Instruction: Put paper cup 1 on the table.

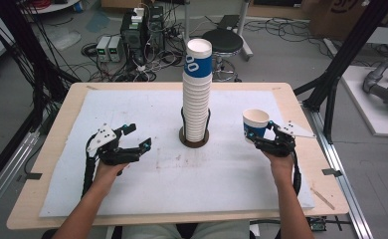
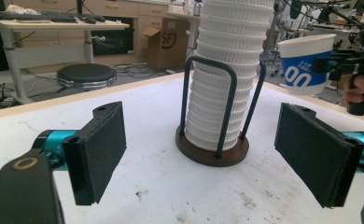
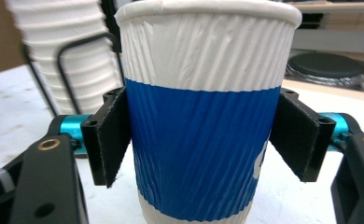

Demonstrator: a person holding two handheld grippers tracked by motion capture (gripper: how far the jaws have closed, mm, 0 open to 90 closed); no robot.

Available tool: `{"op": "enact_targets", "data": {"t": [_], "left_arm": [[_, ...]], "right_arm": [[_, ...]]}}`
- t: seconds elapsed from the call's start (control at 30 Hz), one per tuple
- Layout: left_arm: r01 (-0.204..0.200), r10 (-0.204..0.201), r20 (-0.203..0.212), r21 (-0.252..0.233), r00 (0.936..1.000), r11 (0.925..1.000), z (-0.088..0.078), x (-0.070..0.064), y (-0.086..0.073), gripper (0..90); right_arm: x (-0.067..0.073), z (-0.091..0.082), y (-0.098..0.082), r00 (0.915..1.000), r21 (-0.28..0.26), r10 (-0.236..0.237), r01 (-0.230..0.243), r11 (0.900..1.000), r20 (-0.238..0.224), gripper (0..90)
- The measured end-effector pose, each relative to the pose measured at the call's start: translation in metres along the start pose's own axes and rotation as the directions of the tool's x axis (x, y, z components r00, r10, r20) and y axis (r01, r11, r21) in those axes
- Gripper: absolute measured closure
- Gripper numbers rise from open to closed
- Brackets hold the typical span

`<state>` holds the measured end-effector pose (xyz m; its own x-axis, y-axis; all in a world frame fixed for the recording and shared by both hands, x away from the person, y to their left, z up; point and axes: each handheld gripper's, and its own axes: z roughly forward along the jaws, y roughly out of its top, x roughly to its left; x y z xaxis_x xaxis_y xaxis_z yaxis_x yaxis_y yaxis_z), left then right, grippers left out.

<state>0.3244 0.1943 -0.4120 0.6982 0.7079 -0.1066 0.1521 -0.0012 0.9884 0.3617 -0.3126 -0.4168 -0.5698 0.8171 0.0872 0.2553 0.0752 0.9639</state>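
While the right gripper (image 1: 259,135) clamps both pads against a single paper cup (image 1: 255,124), that cup sits upright, mouth up, above the right side of the table (image 1: 57,149); I can't tell whether its base touches the mat. Up close in the right gripper view the cup (image 3: 203,116) shows a rolled white rim, a ribbed white upper wall, a broad blue band around the middle and a strip of white at the bottom, with the black pads (image 3: 110,140) pressing on the blue band from either side. From the left gripper view the same cup (image 2: 306,63) shows white numerals on the blue. It stands well apart from the tall stack of cups (image 1: 197,94), which rises at the middle of the table inside a wire holder (image 1: 194,139) on a round dark base. The top cup of that stack carries the same blue band. The left gripper (image 1: 132,139) hangs over the left side with its jaws wide apart and nothing between them; in its own view the two pads (image 2: 101,149) frame the stack (image 2: 227,74) from a distance. Between cup and stack lies open white mat (image 1: 147,174), and a wide bare stretch runs across the near side. The held cup is near the mat's right edge, with a strip of bare wood beyond it before the table ends.
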Motion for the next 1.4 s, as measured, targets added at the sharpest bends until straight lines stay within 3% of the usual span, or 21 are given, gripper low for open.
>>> {"op": "enact_targets", "data": {"t": [0.4,0.7,1.0,1.17,1.23,1.4], "left_arm": [[-0.006,0.006,0.005,0.012,1.0,0.9999,0.001,0.0,-0.001,16.6],[-0.005,0.005,0.009,0.02,0.9999,0.9998,0.001,-0.001,-0.002,16.6],[-0.002,0.002,0.008,0.023,1.0,0.9997,0.0,-0.001,-0.002,16.7],[-0.005,0.005,0.007,0.026,1.0,0.9997,0.001,-0.001,-0.002,16.7],[-0.004,0.004,0.007,0.026,1.0,0.9996,0.001,-0.001,-0.002,16.7],[-0.004,0.004,0.007,0.021,1.0,0.9998,0.002,-0.002,-0.001,16.8]], "right_arm": [[-0.015,0.022,-0.014,0.9957,0.041,0.042,-0.045,0.998,0.083,26.5],[-0.015,0.034,-0.023,0.9948,0.154,0.013,-0.029,0.988,0.101,26.2],[-0.017,0.024,-0.021,0.9965,0.206,-0.01,-0.008,0.978,0.083,26.3],[-0.016,0.016,-0.02,0.9973,0.252,-0.026,0.008,0.968,0.069,25.6],[-0.016,0.012,-0.022,0.9972,0.25,-0.029,0.011,0.968,0.069,25.2],[-0.02,0.004,-0.027,0.9975,0.243,0.015,-0.032,0.969,0.069,23.2]]}}
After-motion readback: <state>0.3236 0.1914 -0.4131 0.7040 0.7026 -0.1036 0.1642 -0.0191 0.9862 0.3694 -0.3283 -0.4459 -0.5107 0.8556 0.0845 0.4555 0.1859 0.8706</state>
